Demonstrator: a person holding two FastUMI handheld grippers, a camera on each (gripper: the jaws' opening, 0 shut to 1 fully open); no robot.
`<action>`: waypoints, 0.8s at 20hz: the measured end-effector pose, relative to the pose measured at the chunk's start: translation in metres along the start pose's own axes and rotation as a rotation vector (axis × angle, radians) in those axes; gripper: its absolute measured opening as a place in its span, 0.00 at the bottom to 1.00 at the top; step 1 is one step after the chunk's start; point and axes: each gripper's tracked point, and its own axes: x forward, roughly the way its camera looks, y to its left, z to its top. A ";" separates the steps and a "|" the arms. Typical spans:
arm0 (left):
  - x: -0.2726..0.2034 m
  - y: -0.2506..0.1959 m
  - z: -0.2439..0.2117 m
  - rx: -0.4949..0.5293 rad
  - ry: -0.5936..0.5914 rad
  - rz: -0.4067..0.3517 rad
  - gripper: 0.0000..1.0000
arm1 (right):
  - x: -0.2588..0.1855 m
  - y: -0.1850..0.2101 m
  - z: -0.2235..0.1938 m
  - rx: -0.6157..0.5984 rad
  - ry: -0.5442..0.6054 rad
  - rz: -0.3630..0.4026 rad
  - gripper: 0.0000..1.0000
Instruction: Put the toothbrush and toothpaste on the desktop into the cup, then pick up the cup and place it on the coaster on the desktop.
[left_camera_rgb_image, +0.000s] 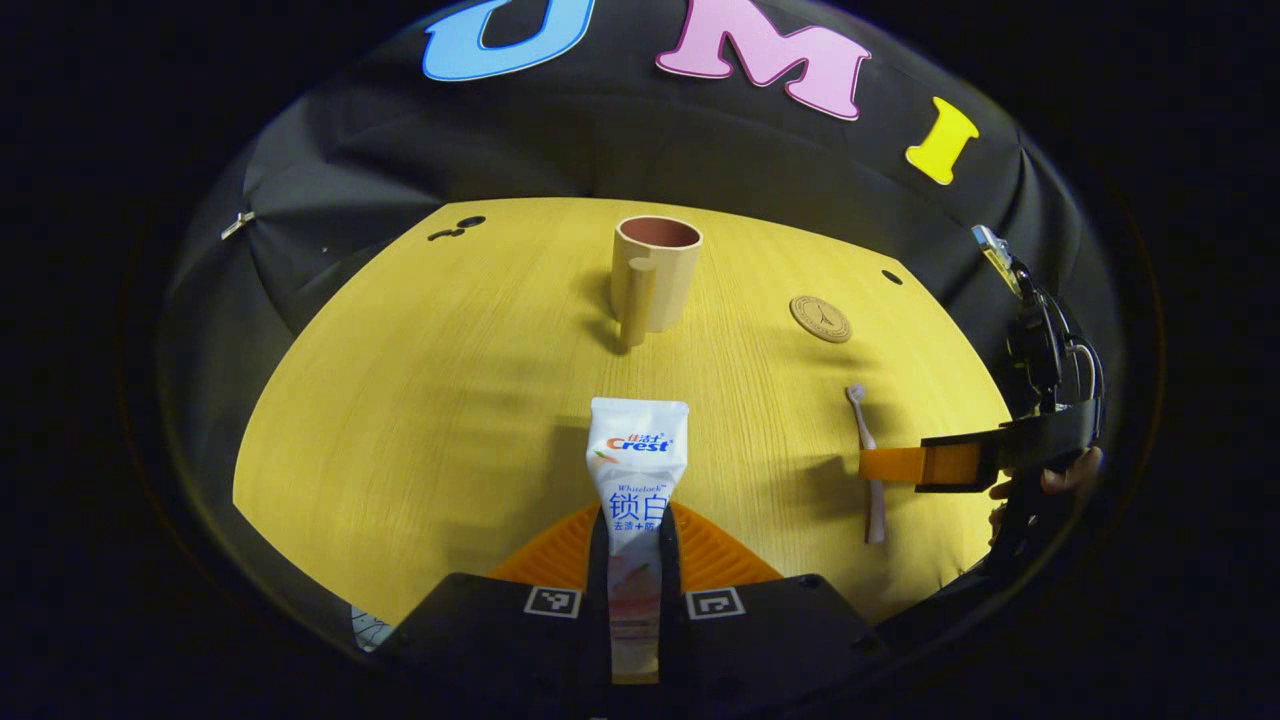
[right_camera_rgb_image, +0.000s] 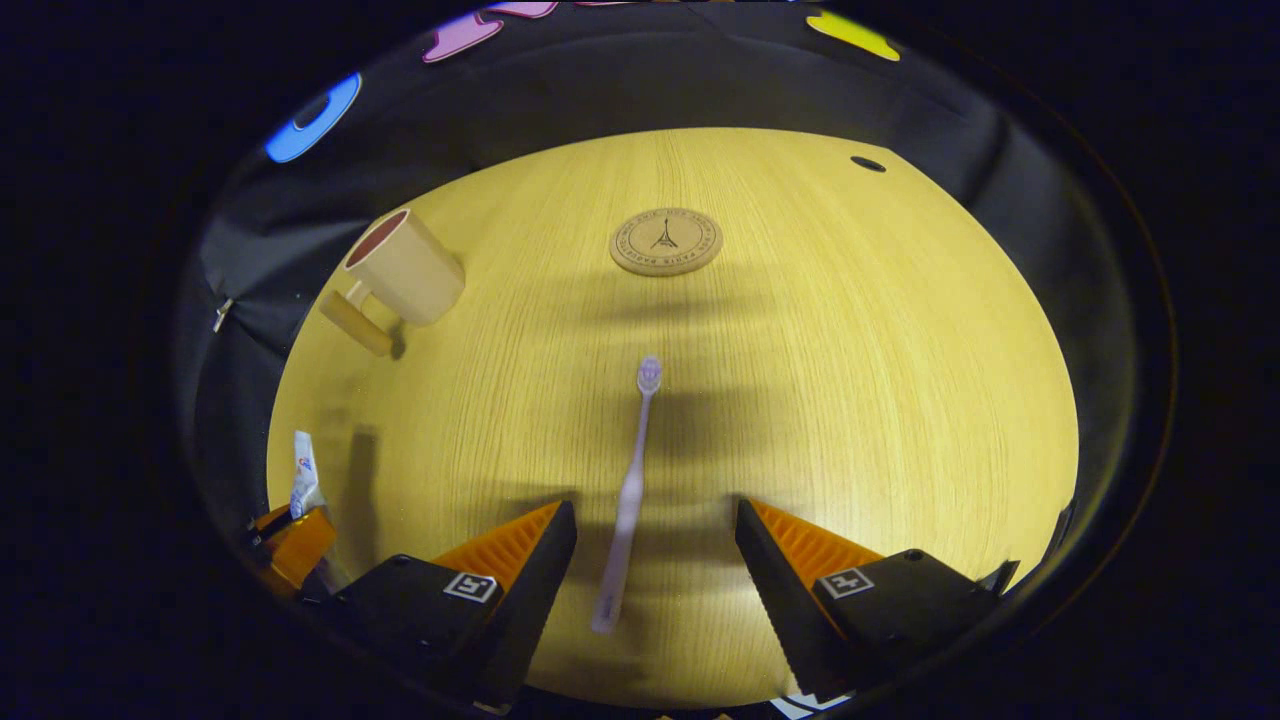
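Toothpaste (left_camera_rgb_image: 637, 470), a white tube with its flat crimped end pointing ahead, is pinched between both fingers of my left gripper (left_camera_rgb_image: 636, 545) and held above the yellow wooden tabletop (left_camera_rgb_image: 430, 400). My right gripper (right_camera_rgb_image: 655, 535) hangs wide open with the pale lilac toothbrush (right_camera_rgb_image: 630, 500) lying on the tabletop between its fingers, not yet gripped. Nothing looks finished: the beige cup (left_camera_rgb_image: 655, 270) with a thick handle stands upright at the far side, seemingly empty, and the round coaster (right_camera_rgb_image: 666, 241) lies bare, well apart from it.
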 end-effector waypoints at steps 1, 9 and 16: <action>-0.002 0.001 -0.003 -0.004 0.002 0.003 0.24 | -0.002 0.000 0.005 -0.001 -0.022 -0.008 0.99; -0.004 0.000 -0.017 -0.020 0.005 -0.011 0.24 | 0.008 0.004 0.005 -0.025 -0.033 -0.135 0.75; -0.008 0.001 -0.017 -0.023 -0.005 -0.024 0.24 | 0.012 0.020 0.008 -0.022 -0.071 -0.117 0.12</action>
